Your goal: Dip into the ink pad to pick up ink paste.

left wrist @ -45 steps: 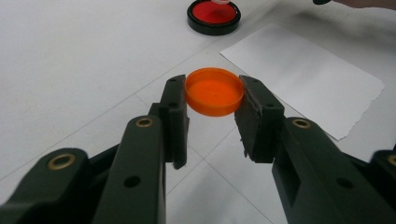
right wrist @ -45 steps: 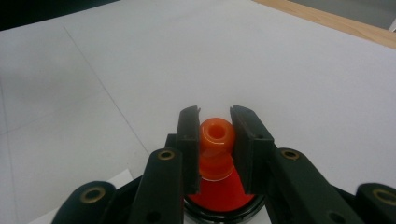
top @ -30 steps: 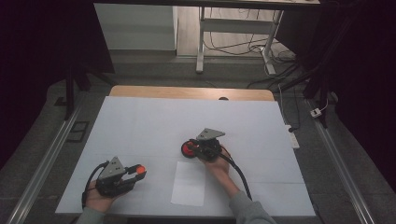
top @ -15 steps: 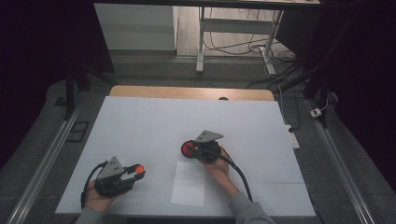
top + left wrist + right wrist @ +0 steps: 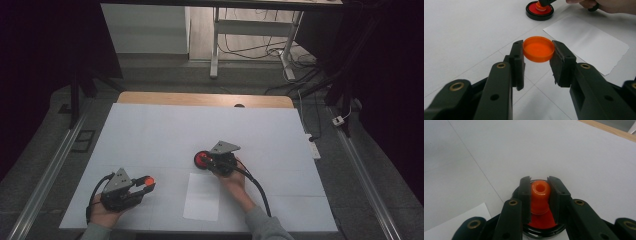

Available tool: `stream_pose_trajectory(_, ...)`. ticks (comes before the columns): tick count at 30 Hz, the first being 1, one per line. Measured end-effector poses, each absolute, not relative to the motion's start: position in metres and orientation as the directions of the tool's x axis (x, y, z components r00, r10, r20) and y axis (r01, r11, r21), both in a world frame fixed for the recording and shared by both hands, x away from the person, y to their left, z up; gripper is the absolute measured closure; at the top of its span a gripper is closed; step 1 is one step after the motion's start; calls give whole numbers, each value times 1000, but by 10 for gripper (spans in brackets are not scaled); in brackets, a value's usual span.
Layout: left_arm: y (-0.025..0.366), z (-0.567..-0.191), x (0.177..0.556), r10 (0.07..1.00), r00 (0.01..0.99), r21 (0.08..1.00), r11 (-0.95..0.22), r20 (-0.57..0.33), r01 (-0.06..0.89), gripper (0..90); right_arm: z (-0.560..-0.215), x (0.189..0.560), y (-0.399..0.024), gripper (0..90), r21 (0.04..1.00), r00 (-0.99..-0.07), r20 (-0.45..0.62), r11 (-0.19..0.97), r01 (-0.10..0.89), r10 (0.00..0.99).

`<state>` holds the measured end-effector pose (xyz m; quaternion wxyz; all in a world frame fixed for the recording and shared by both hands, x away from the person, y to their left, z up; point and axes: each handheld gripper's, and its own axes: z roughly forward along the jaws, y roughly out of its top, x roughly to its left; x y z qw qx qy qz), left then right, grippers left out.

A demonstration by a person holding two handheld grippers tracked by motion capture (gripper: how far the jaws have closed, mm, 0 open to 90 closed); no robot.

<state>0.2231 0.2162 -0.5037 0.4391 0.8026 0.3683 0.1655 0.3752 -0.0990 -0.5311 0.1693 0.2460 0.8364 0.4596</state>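
My left gripper (image 5: 537,56) is shut on a round orange cap (image 5: 539,48), held level just above the white table near its front left; from above the cap (image 5: 149,181) shows at the tip of that gripper (image 5: 145,185). My right gripper (image 5: 539,183) is shut on an orange knob-shaped stamper (image 5: 539,197). The stamper stands on a red ink pad (image 5: 537,223) in a round black case. In the high view the pad (image 5: 200,159) lies mid-table, just left of the right gripper (image 5: 207,160). The left gripper view also takes in the pad (image 5: 534,10).
A white sheet of paper (image 5: 202,197) lies flat near the front edge between the two hands, and is seen again as the sheet (image 5: 586,41). The white table cover (image 5: 200,130) ends at a wooden strip (image 5: 200,99) at the back. Cables trail from both grippers toward the person.
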Motion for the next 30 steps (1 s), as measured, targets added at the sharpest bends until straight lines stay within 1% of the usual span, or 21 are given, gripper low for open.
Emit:
stream_pose_trajectory(13,217,-504,223,737,673,826,-344,-57,446,649,-532,375,-100,727,856,-820,-58,451,253,569)
stream_pose_trajectory(17,217,-502,222,741,670,831,-339,-53,441,648,-531,377,-101,725,855,-826,-41,448,262,562)
stream_pose_trajectory(18,218,-502,222,740,671,833,-338,-52,438,649,-530,378,-103,725,859,-830,-16,433,274,557)
stream_pose_trajectory(20,220,-502,223,744,666,834,-333,-53,439,649,-522,378,-109,725,891,-824,36,356,283,565)
stream_pose_trajectory(22,220,-503,224,745,665,833,-333,-55,442,649,-510,375,-111,726,910,-821,19,330,250,570)
stream_pose_trajectory(24,220,-503,223,745,664,833,-333,-54,442,648,-504,373,-112,726,911,-822,-4,341,231,569)
stream_pose_trajectory(30,219,-501,222,745,665,834,-336,-50,438,648,-504,372,-113,725,901,-819,-9,359,242,574)
